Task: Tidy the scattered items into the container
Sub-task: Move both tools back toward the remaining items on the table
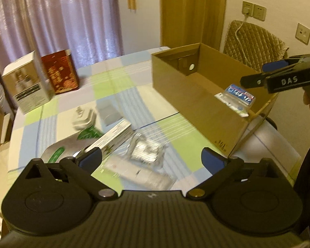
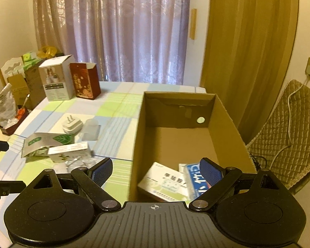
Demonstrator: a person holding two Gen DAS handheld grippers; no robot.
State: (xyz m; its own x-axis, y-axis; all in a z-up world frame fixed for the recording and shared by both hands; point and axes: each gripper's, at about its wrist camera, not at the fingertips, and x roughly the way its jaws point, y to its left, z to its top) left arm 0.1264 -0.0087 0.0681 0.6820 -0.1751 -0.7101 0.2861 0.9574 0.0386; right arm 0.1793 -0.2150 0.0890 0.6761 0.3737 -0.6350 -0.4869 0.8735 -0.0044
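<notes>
In the left wrist view, the left gripper [image 1: 152, 159] is being held spread and empty above the near edge of the table with the checked green, blue and cream cloth [image 1: 117, 82], over a crinkled clear plastic packet [image 1: 144, 150] and a long white and green carton [image 1: 111, 138]; a silver foil pouch with green leaves [image 1: 72, 144] and a white plug adapter [image 1: 83, 117] are lying further toward the left edge. The open brown cardboard box [image 1: 196, 95] is standing at the right edge, and a blue and white packet [image 1: 239, 96] is already lying inside it. The slippery packet is likely to be pinched only at a fold and dropped, or the carton beside it nudged off the near edge. In the right wrist view, the right gripper [image 2: 156, 171] is being held spread and empty over the box's near wall [image 2: 134, 165], above a white and green medicine carton [image 2: 165, 183] inside. If it is being lowered carelessly, the box wall could be struck and the box shoved toward the table's right edge.
</notes>
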